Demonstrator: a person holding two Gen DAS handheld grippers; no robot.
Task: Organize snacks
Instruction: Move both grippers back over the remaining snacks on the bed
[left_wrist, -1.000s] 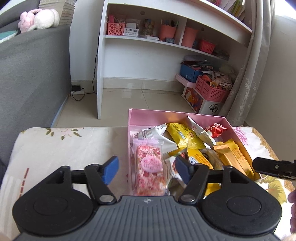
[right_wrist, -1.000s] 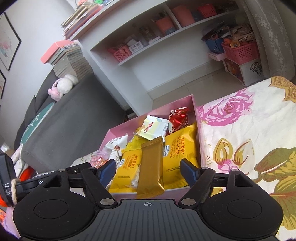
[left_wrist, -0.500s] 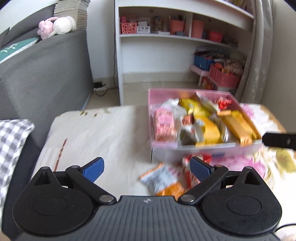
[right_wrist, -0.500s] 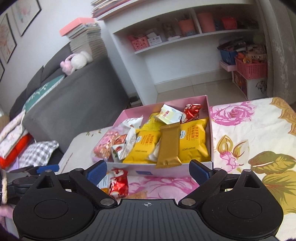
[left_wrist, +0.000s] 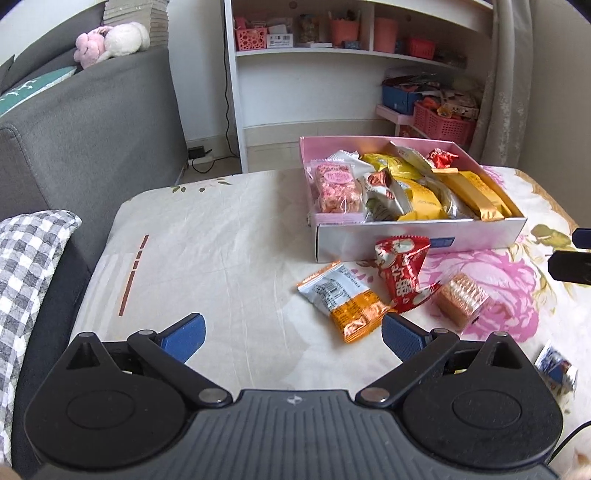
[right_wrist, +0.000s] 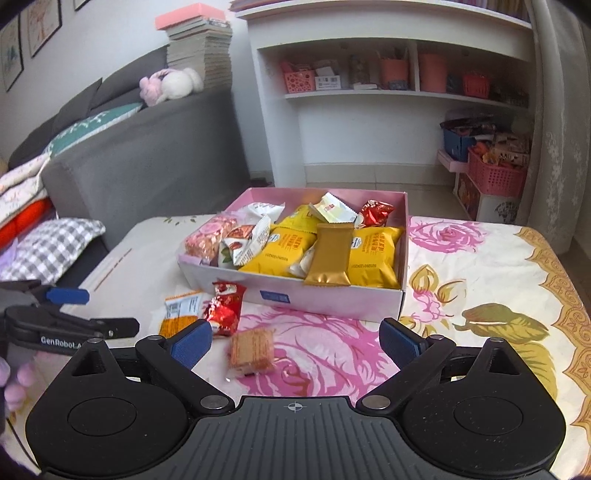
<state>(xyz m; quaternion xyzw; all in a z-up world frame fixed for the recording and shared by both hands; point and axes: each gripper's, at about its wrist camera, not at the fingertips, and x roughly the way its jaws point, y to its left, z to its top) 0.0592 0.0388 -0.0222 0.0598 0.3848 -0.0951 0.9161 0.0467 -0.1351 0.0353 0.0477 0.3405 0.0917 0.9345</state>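
Hovering over the surface (left_wrist: 229, 236), both grippers are sitting back from the pink box (right_wrist: 332, 301). Left gripper (left_wrist: 291, 334) jaws are opening, already spread wide, nothing between them. Right gripper (right_wrist: 295, 338) is standing wide too, nothing gripped; the wafer pack (right_wrist: 252, 349) is lying on the floral cloth between its fingers, not touched by either pad.

Box is sitting on the surface, packed with snacks: pink rice bar (left_wrist: 336, 188) at its left end, yellow packs (right_wrist: 373, 254) in the middle, gold bar (right_wrist: 328, 254) lying on top of them, small red candy (right_wrist: 375, 214) at the far corner.

Three snacks are lying loose just in front of the box: orange-grey pack (left_wrist: 343, 299), red pack (left_wrist: 402, 269) touching the box front and overlapping the orange one, wafer pack to their right. One more small wrapper (left_wrist: 556, 367) is lying near the right edge in the left wrist view.
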